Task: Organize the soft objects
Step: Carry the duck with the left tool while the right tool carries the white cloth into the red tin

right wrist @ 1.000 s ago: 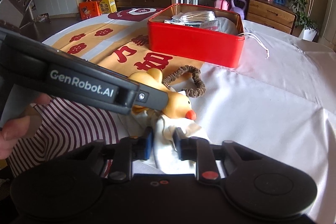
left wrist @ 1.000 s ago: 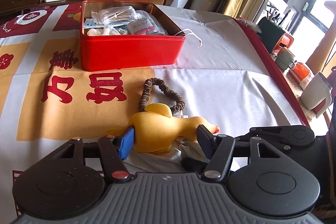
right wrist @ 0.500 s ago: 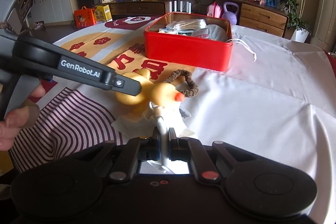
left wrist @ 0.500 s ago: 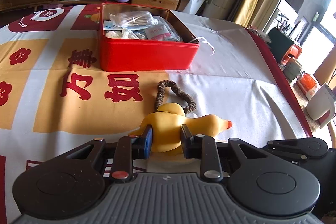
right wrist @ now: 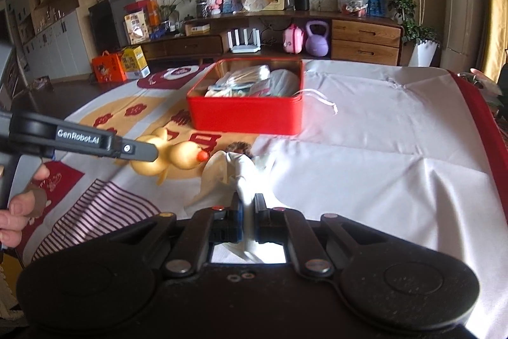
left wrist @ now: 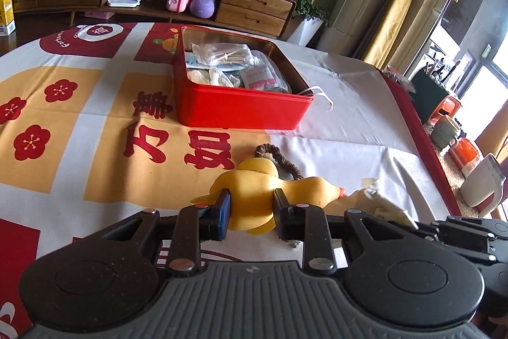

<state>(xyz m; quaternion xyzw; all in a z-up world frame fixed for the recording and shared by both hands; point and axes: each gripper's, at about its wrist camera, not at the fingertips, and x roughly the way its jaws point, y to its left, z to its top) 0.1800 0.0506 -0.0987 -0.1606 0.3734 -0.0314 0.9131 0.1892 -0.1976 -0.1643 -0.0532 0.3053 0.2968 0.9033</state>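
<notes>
Left hand-held gripper (left wrist: 250, 213), low in the frame, clamped on the soft yellow rubber duck (left wrist: 254, 193), right hand-held gripper (right wrist: 247, 212) pinched on crumpled white cloth (right wrist: 241, 177), both lifted off the counter (right wrist: 381, 132), likely bound for the open red tin box (right wrist: 244, 115) at frame centre.

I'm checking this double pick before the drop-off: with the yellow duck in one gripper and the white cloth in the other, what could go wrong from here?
1. The left gripper pinches the rubber duck by its rounded body; a soft, squashed toy could squirt out.
2. The right gripper holds only a thin fold of the white cloth; the hanging rest may drag or snag.
3. The red tin already looks full, so both items may not settle inside.
</notes>
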